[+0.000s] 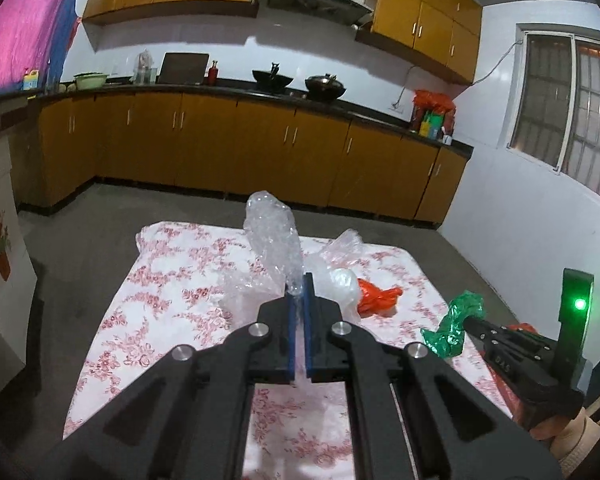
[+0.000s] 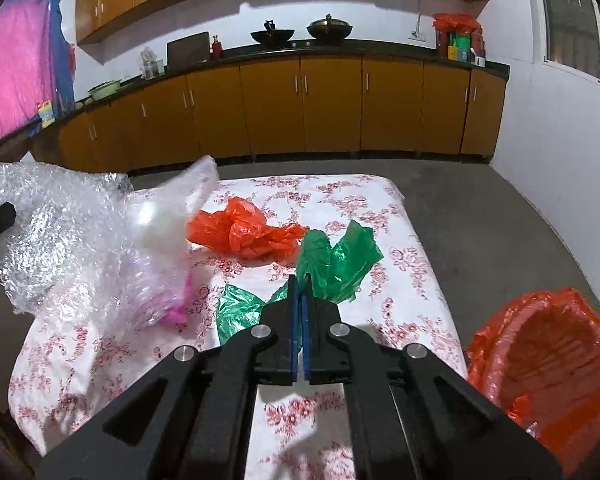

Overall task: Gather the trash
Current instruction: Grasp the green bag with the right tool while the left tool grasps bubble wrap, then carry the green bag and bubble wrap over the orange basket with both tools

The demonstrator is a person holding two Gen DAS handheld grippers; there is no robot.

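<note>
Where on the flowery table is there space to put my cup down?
The flowered cloth is bare along its right edge, between the green bag and the orange-lined bin, and at the near edge under the grippers. The middle and left are crowded: bubble wrap and the orange bag.

Bubble wrap [image 1: 274, 236]: clear, crumpled, lifted upright, pinched at its lower end. Green bag [image 2: 336, 264]: crumpled, pinched, partly off the cloth. Orange bag [image 2: 240, 230]: wadded, lying at 11 o'clock of green. Orange-lined bin [image 2: 548, 364] at 4 o'clock, open.
</note>
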